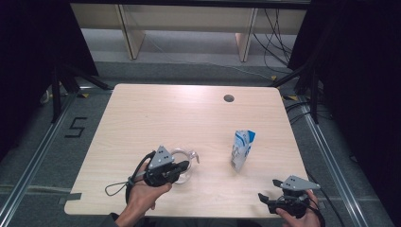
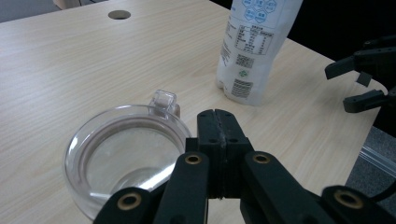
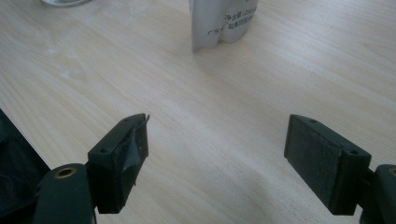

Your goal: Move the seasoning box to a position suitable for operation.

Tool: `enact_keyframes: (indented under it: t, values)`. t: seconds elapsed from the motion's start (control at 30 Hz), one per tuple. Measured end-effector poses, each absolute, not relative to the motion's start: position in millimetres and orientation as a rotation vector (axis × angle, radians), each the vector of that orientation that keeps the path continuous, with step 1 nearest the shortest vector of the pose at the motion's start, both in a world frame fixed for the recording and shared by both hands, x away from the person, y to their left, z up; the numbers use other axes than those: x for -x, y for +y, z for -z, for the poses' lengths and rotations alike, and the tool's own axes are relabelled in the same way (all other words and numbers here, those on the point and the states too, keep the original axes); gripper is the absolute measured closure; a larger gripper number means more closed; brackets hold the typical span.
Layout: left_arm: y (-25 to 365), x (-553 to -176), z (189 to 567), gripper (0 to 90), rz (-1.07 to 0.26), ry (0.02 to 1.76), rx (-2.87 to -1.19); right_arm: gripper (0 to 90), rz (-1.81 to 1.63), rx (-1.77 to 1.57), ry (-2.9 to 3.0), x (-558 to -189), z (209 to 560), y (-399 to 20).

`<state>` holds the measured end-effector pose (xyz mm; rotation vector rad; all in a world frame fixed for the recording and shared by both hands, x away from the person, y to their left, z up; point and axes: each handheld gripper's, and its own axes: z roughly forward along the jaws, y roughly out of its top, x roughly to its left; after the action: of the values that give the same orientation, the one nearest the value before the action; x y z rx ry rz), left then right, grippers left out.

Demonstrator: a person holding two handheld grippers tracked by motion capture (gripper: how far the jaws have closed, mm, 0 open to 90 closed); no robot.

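High view: a white-and-blue pouch (image 1: 242,150) stands right of centre on the table (image 1: 156,113), with bare wood on all sides. A clear cup (image 1: 182,163) sits at the left gripper (image 1: 182,166); the right gripper (image 1: 265,198) waits at the near right edge.

Left gripper view: fingers (image 2: 218,128) pressed together just beside the cup's (image 2: 123,156) rim, nothing between them. The cup's contents cannot be told. Pouch (image 2: 254,46) print is too small to read.

Right gripper view: fingers (image 3: 123,156) spread wide over bare table (image 3: 210,135); the pouch (image 3: 223,21) stands beyond.
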<state>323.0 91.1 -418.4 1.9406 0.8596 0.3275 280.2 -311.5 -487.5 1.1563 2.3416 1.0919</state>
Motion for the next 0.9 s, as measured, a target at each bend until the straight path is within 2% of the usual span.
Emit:
enact_keyframes:
  t: [0.4,0.9]
  values:
    - [71,-356,408,89.5,-0.378,0.932,-2.022,22.4,-1.068,-1.147,2.336,-279,487,-311]
    - [67,-385,408,89.5,-0.384,1.021,-2.072,22.5,-1.078,-1.157,2.340,-278,487,-309]
